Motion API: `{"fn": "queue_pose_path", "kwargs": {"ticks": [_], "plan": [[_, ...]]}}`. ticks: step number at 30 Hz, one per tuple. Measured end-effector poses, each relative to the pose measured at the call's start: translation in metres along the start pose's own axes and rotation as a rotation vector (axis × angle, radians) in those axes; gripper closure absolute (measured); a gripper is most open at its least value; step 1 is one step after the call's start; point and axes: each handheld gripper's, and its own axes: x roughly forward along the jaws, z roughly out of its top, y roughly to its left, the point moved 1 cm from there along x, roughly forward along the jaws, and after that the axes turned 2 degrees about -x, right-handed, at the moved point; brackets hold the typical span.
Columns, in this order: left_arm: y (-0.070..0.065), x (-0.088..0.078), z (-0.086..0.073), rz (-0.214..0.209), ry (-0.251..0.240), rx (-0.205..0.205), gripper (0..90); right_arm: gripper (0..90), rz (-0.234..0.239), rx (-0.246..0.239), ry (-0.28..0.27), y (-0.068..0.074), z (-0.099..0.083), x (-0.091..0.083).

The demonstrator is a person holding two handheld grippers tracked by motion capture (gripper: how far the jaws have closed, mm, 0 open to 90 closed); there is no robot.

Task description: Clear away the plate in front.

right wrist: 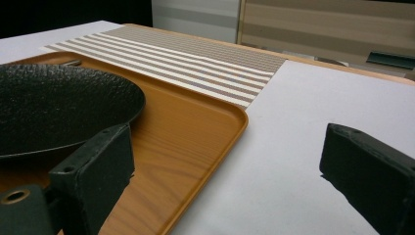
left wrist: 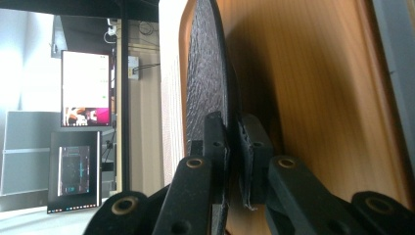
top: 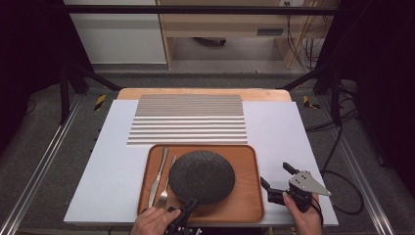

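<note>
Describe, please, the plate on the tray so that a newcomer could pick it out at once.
On the white table lies a wooden tray, just in front of a striped mat. The plate sits on it, right of a knife and fork. It is round, black and rough-textured, with the left hand-held gripper clamped on its near rim.

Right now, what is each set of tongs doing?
Left tongs: closed on the rim of the black plate.
Right tongs: open, holding nothing, beside the wooden tray.
</note>
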Motion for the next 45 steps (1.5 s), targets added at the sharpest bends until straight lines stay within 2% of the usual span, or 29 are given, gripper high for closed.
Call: {"fn": "queue_pose_path", "kwargs": {"ticks": [6,8,12,13,17,19,23,25,27,31,34,36,38,41,43,45], "plan": [[-0.001,0.002,0.000,-0.017,0.003,-0.010,84.5,6.0,0.001,-0.002,0.002,0.000,0.000,0.000],[-0.002,0.004,-0.001,-0.034,0.005,-0.021,85.4,6.0,0.000,-0.005,0.003,0.000,0.000,0.001],[-0.006,0.007,-0.002,-0.067,0.019,-0.014,87.0,6.0,0.000,-0.005,0.004,0.001,0.000,0.001],[-0.006,0.007,-0.001,-0.064,0.028,-0.001,87.2,6.0,-0.001,-0.005,0.004,0.001,0.000,0.001],[-0.004,0.007,-0.003,-0.071,0.025,-0.020,87.2,6.0,0.001,-0.002,0.008,0.001,-0.001,0.001],[-0.003,0.006,-0.003,-0.081,0.035,-0.016,87.2,6.0,0.001,-0.003,0.008,0.001,-0.001,0.001],[-0.005,0.008,-0.005,-0.131,0.038,-0.030,85.4,6.0,0.001,-0.004,0.011,0.001,-0.001,0.001],[-0.006,0.010,-0.005,-0.153,0.041,-0.023,83.8,6.0,0.001,-0.002,0.015,0.001,-0.001,0.002],[-0.007,0.010,-0.005,-0.156,0.038,-0.017,83.4,6.0,0.001,-0.006,0.016,0.001,-0.002,0.002],[-0.005,0.011,-0.007,-0.179,0.029,-0.042,82.0,6.0,0.001,-0.005,0.017,0.001,-0.002,0.002],[-0.004,0.013,-0.009,-0.189,0.015,-0.092,78.7,6.0,0.001,-0.002,0.019,0.001,-0.002,0.002],[-0.001,0.013,-0.011,-0.181,0.007,-0.122,72.7,6.1,0.001,-0.004,0.021,0.001,-0.002,0.002],[0.000,0.015,-0.013,-0.154,0.004,-0.161,62.6,6.1,0.001,-0.004,0.023,0.001,-0.002,0.003],[0.002,0.016,-0.014,-0.144,0.000,-0.187,52.8,6.1,0.001,-0.005,0.024,0.001,-0.002,0.003],[0.002,0.017,-0.015,-0.147,-0.004,-0.218,44.1,6.1,0.001,-0.006,0.024,0.001,-0.002,0.003],[0.004,0.016,-0.016,-0.142,-0.026,-0.246,40.5,6.1,0.001,-0.005,0.025,0.001,-0.003,0.003]]}}
